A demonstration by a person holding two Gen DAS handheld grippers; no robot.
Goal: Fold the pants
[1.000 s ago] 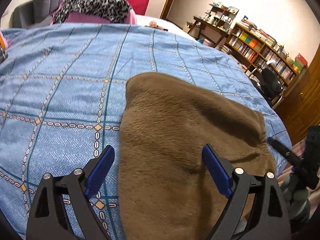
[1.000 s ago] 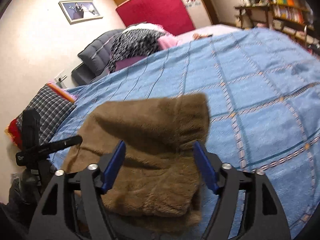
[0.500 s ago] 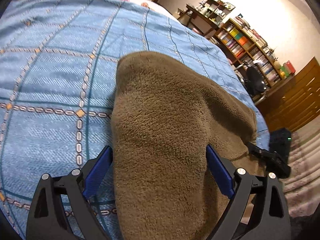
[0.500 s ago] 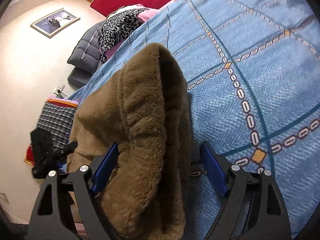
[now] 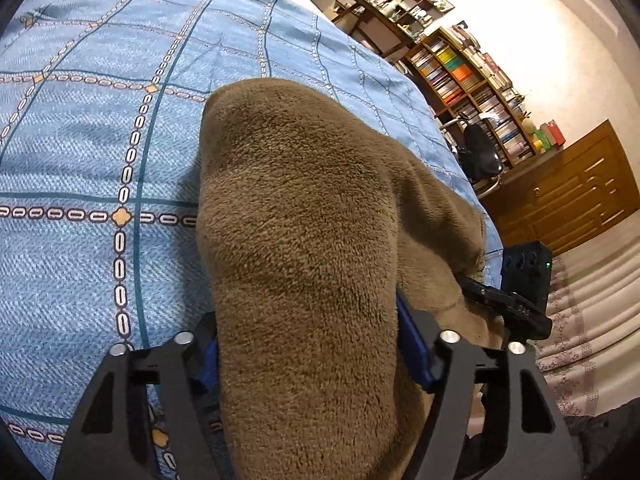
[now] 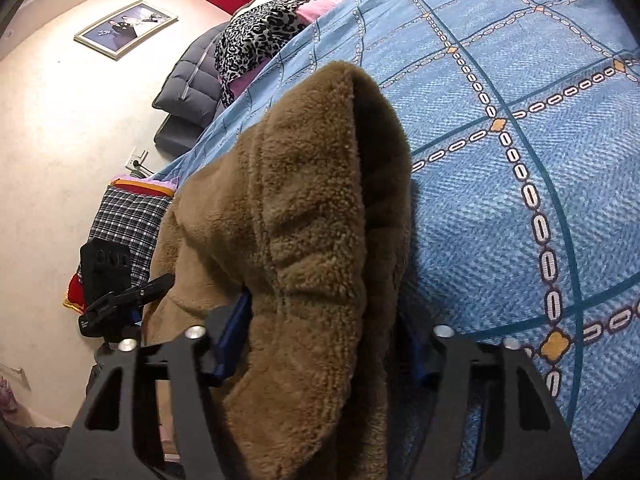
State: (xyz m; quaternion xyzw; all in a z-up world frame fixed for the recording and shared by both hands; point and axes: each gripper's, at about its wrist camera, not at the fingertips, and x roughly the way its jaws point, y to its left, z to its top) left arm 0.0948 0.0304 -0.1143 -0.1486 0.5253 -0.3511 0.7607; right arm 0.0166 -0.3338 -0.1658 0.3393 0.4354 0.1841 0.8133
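Pants [image 5: 304, 240]: brown fleece garment, bunched into a thick fold on the bed at its near edge; shown in the right wrist view [image 6: 304, 240] as a raised ridge with a dark hollow along its right side. Waistband, legs and hems cannot be told apart.

Left claw [image 5: 308, 356]: a thick roll of the pants is bracketed between the fingers, which are set fairly wide; the blue pads are largely buried in the pile, only the right pad [image 5: 414, 354] is partly exposed. Whether the fabric is pinched cannot be told.

Right claw [image 6: 320, 344]: fingers set either side of the fleece ridge; the left blue pad [image 6: 234, 336] is seen against the fabric, the other is almost wholly covered. Firm grip cannot be confirmed.

Bedspread [image 5: 92, 152]: blue, crossed by teal lines and chain-link bands with orange diamonds; the pants are carried on it. Also seen in the right wrist view [image 6: 520, 160].

Other claw body: the black housing of the right unit [image 5: 520, 276] is seen beyond the pants in the left view; that of the left unit [image 6: 106, 276] in the right view.

Bookshelves [image 5: 472, 76]: against the far wall, contents too small to read.

Leopard-print cloth [image 6: 260, 28]: at the head of the bed, partly cut off.

Framed picture [image 6: 124, 26]: on the wall, subject unclear.
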